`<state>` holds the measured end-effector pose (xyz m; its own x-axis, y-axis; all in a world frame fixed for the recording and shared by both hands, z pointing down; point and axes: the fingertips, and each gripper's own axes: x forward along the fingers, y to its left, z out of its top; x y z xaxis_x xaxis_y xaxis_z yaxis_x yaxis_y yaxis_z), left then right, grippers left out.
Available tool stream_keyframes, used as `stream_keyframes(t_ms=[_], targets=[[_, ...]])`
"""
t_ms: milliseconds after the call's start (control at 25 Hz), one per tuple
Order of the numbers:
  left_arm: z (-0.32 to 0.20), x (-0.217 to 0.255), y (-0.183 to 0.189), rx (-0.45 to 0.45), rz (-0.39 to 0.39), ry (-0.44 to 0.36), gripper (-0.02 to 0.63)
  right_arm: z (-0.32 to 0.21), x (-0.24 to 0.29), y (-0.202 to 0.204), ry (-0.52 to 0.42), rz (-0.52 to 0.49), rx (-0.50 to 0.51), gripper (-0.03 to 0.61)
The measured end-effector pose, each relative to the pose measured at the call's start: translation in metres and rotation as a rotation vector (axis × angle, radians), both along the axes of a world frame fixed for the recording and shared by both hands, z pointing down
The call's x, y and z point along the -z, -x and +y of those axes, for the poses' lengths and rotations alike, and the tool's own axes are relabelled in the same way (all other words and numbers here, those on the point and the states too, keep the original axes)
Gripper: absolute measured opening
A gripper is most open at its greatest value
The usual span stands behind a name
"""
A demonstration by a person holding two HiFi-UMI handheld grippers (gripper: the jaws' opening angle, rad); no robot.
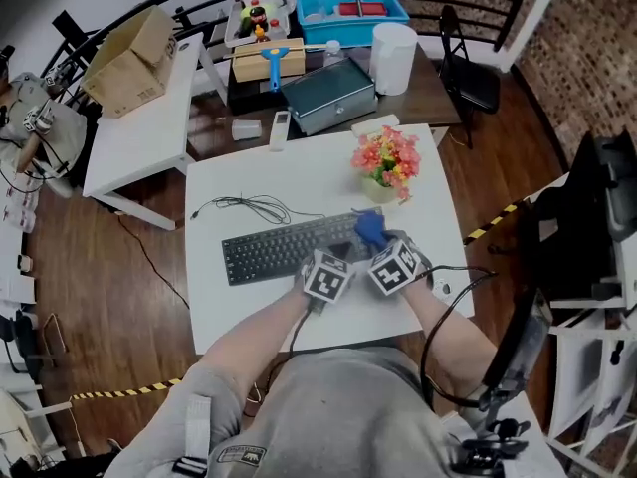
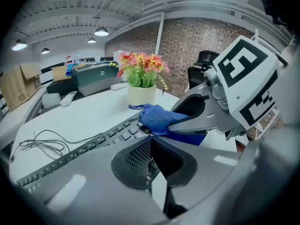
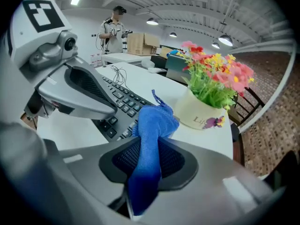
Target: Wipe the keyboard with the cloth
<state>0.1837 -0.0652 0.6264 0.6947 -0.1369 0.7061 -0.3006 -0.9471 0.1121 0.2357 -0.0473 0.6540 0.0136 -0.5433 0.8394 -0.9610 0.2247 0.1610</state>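
Blue fuzzy cloth (image 3: 153, 123) hangs clamped in the jaws of the right gripper (image 3: 149, 161), its free end bunched on the right-hand keys of the flat black keyboard (image 1: 274, 250), at the centre of the head view on the white table (image 1: 299, 172). Beside it the left gripper (image 2: 151, 156) is low over the keys, its 2 jaws together on nothing; a cream pot of pink flowers (image 3: 199, 115) stands just beyond.

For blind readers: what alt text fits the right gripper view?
The right hand-held gripper clamps a blue cloth, whose bunched end lies over the near end of a black keyboard. The left hand-held gripper hangs above the keys at left; a flower pot stands at right.
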Motion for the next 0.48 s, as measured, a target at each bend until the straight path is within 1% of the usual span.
stream_keyframes(t_ms=[120,240,360,480], targets=[[0.001,0.005,-0.009,-0.01,0.009,-0.016,-0.006,0.004,0.001,-0.006,0.001,-0.006,-0.011,0.109],[-0.004,0.0,0.001,0.021,0.007,-0.006,-0.006,-0.006,0.004,0.01,-0.018,-0.032,0.018,0.11],[-0.023,0.008,0.028,0.077,0.016,-0.036,-0.006,-0.023,0.011,0.046,-0.039,-0.045,0.095,0.11],[-0.041,0.004,0.08,0.181,-0.015,-0.026,-0.006,-0.043,0.017,0.097,-0.052,-0.06,0.199,0.11]])
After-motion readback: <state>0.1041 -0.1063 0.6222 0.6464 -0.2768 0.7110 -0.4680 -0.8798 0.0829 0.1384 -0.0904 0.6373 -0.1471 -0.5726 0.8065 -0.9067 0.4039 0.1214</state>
